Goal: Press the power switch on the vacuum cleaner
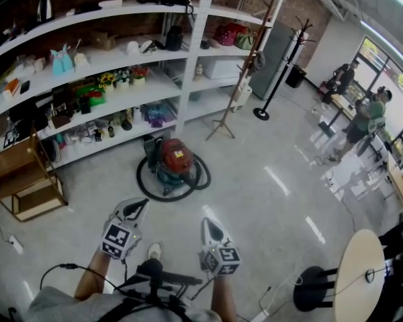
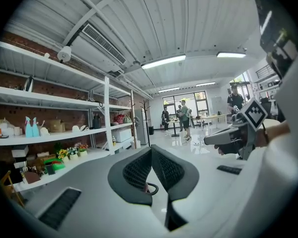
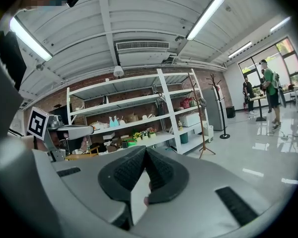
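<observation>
Bright ceiling strip lights [image 3: 203,16], floor glare, fisheye edges.

The head camera looks steeply down from above the person onto the pale glossy floor [image 1: 269,180], with the white metal shelving rack [image 1: 197,52] from 9 to 12 o'clock. Each tool camera sits close behind its own jaws, facing nearly level across the room. All three share the rack and the brown wooden coat stand [image 1: 244,72]. The left tool view catches the right tool [image 2: 211,140] at 3 o'clock, and the right tool view catches the left tool [image 3: 87,130] at 9 o'clock.
</observation>
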Tool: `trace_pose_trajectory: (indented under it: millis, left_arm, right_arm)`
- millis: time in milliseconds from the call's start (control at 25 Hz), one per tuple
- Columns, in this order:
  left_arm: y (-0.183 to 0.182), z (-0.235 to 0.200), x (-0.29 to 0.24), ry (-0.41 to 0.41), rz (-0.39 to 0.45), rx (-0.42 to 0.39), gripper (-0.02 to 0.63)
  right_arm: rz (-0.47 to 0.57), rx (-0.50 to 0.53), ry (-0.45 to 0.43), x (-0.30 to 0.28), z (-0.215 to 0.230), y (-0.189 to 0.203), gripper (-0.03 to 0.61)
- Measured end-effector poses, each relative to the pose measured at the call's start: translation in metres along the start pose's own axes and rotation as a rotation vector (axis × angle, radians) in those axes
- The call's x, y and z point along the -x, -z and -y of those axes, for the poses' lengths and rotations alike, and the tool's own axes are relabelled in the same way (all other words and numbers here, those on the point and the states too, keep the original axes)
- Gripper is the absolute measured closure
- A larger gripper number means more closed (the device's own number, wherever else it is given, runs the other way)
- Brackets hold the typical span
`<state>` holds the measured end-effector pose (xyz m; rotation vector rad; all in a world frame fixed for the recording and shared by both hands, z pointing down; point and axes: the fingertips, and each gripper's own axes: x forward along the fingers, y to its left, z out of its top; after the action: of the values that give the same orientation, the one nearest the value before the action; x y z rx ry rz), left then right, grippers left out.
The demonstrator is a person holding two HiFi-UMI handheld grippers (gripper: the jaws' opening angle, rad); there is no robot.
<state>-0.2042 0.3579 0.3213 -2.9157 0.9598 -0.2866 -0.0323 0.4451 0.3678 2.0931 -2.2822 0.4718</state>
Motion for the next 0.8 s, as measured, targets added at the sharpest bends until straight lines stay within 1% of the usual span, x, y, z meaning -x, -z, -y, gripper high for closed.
trace_pose_trajectory:
  millis: [360,560,800]
  left_arm:
    - [-0.011,-0.052,-0.067,0.01,-0.005,0.002,0.607]
    - [-0.014,-0.082,-0.098,0.002,-0.012,0.014,0.607]
    - [-0.013,-0.114,-0.131,0.002,-0.018,0.02,0.607]
  right_arm:
    - [-0.02,0.001,0.013,-0.072,0.027,-0.029,0.566]
    - [-0.06,-0.016,0.006,-0.109,0.036,-0.037,0.566]
    - [-0.048,-0.026,0.012,-0.15,0.047,-0.051,0.566]
